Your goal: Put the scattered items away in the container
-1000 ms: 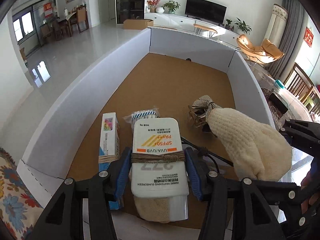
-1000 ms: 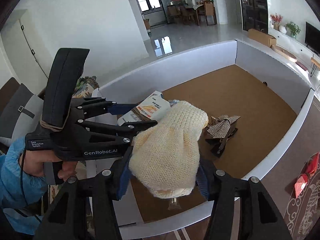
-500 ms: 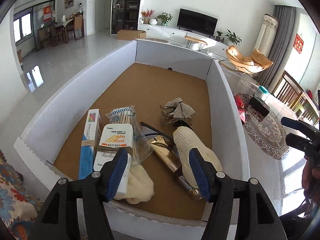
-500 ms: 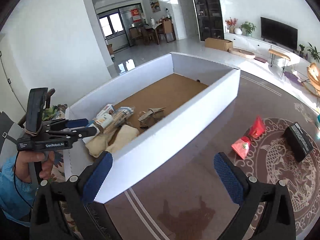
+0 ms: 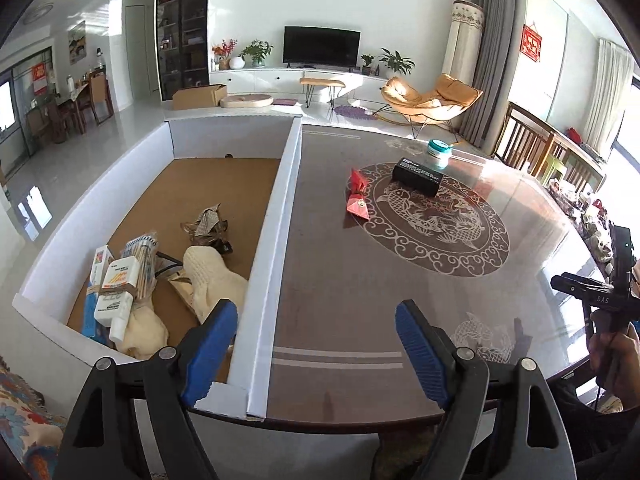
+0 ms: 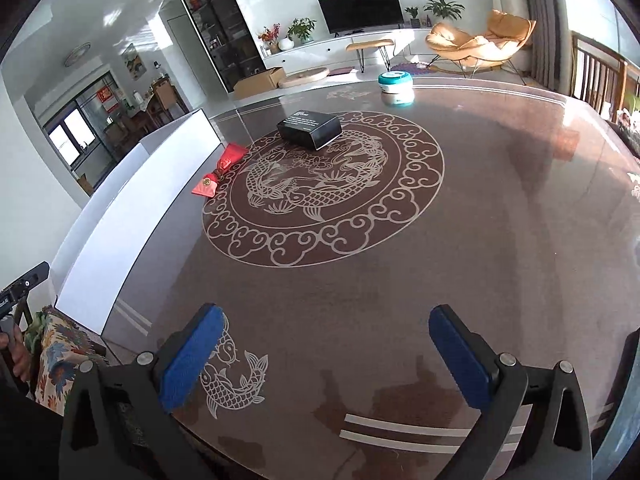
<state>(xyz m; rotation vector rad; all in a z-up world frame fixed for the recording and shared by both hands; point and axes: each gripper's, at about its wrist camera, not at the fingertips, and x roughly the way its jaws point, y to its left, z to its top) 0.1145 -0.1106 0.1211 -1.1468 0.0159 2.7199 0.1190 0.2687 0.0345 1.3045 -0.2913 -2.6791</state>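
While both tongs hang spread and empty, left tongs [image 5: 316, 344] opening wider, right tongs [image 6: 326, 354] over bare surface [image 6: 500, 220]: reach ahead for red pouch [image 6: 218, 176], black box [image 6: 310, 128], teal jar [image 6: 396, 86]; then into white container [image 5: 286, 216] at left.

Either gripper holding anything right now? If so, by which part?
Nothing held. Left gripper jaws are opening over the container wall, empty; right gripper open over bare table.

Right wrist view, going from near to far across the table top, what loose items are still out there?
Nearest first: red pouch → black box → white jar with a teal lid, out by the far edge of the table.
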